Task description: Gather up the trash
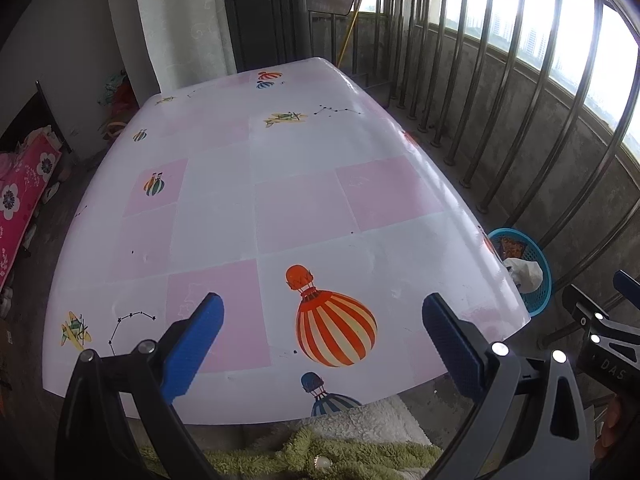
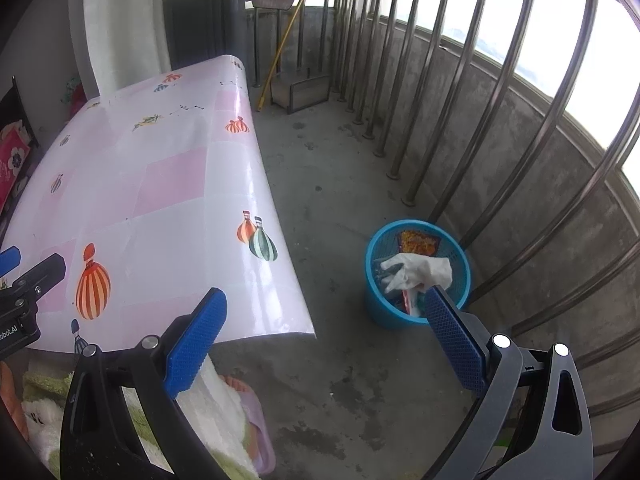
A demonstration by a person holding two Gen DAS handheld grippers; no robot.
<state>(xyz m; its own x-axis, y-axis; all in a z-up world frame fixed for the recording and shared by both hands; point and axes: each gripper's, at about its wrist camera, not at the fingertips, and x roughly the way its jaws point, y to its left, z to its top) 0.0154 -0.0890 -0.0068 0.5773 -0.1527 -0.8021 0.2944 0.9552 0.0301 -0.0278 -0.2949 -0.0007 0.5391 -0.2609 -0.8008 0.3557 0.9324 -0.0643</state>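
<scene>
Both grippers empty, jaws spread wide. Left gripper (image 1: 322, 344) hovers over the near edge of the tabletop (image 1: 280, 184), pointing along its length; right gripper (image 2: 324, 336) sits off the tabletop's right side over the concrete floor (image 2: 340, 200), aimed down and forward. Trash: none visible on the tabletop in either view, only printed balloons and a few dark specks too small to call. What trash shows is already in the blue basket (image 2: 374, 304) on the floor, right of the tabletop's near right corner, close to the railing (image 2: 472, 92): a crumpled white bag (image 2: 420, 270) on top, an orange wrapper (image 2: 418, 242) behind it, some more packaging below, unclear. Key relation: basket lies ahead and slightly right of the right gripper, its right finger overlapping the rim in view, contact not certain; from the left gripper the basket is far right, half hidden behind the tabletop edge. Right arm is clearly nearer. Bag has no clear long axis, just bunched. Room: open floor between tabletop edge and basket, railing bars tight behind the basket, so approach from the near or tabletop side. Judgement: collection looks done or nearly so; any leftover piece would be out of frame.
</scene>
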